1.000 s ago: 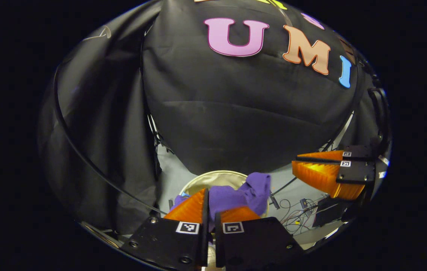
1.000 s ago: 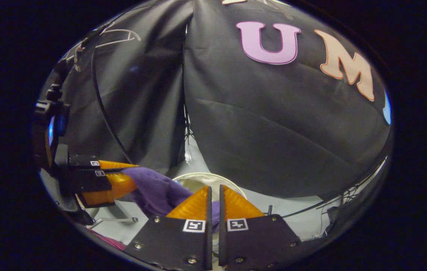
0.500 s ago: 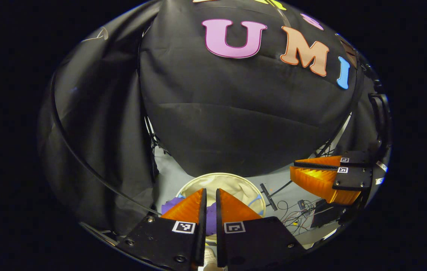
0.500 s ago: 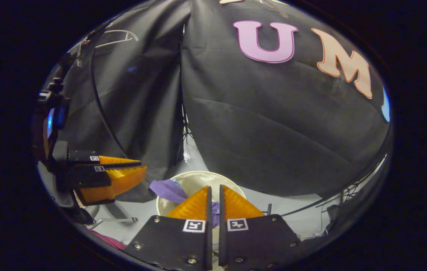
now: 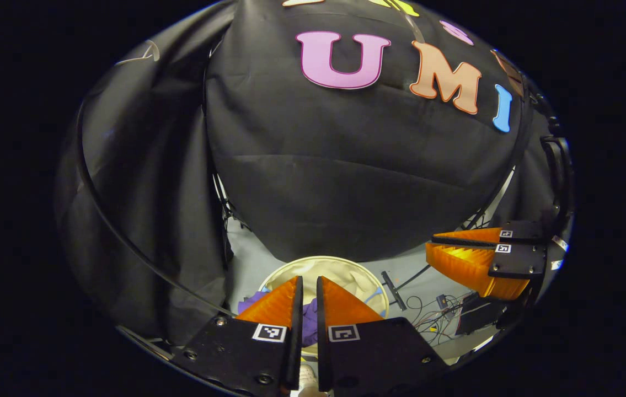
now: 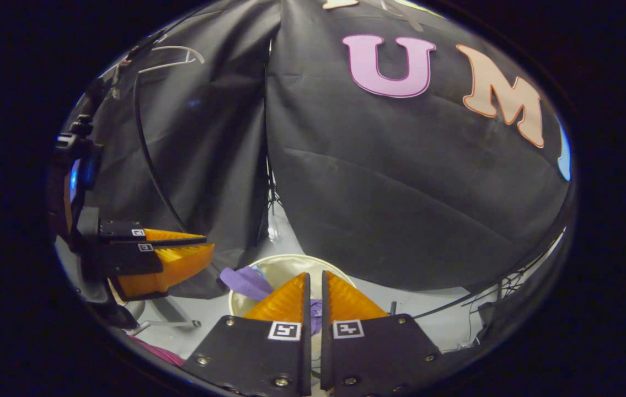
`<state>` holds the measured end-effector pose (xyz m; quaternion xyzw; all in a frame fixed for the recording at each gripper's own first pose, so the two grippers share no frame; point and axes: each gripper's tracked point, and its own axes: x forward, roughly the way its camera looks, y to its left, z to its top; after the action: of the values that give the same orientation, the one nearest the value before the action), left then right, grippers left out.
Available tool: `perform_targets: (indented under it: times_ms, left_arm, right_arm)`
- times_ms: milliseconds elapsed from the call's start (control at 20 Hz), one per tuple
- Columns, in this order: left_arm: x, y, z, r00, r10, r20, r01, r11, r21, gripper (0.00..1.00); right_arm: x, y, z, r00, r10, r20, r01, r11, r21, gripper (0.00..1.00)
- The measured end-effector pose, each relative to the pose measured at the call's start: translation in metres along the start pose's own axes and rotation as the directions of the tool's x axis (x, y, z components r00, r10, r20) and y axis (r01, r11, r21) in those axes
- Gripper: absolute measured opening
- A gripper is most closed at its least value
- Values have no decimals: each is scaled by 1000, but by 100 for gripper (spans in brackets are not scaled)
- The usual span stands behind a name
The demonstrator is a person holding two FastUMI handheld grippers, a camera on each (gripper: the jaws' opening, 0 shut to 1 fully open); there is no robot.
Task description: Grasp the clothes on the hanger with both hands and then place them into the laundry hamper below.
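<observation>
one purple knit garment (image 6: 246, 280) lies in the single round cream hamper (image 5: 346, 268), a fold draped over its rim. above it, the left gripper (image 5: 309, 295) and right gripper (image 6: 314, 292) each have ribbed wedge fingers nearly together, holding nothing, as far as the fisheye shows. one white hanger (image 6: 172, 54) hangs high on the cloth; cables (image 5: 428, 314) litter the pale floor.

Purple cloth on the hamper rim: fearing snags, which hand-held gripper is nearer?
Left: the left hand-held gripper hangs beside the cloth; the right hand-held gripper over the hamper's middle.
</observation>
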<state>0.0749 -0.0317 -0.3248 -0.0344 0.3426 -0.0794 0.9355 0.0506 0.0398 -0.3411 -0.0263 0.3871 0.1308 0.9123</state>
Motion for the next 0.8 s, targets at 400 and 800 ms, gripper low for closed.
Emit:
perform_targets:
  times_ms: [400,800]
  left_arm:
    - [-12,8,33,992,-16,125,15,1000,8,13]
    - [-52,-10,104,947,-61,315,54,998,31,13]
  right_arm:
    - [-21,-6,28,997,-28,77,29,999,-15,7]
    - [-66,-15,92,967,-72,245,79,997,-17,7]
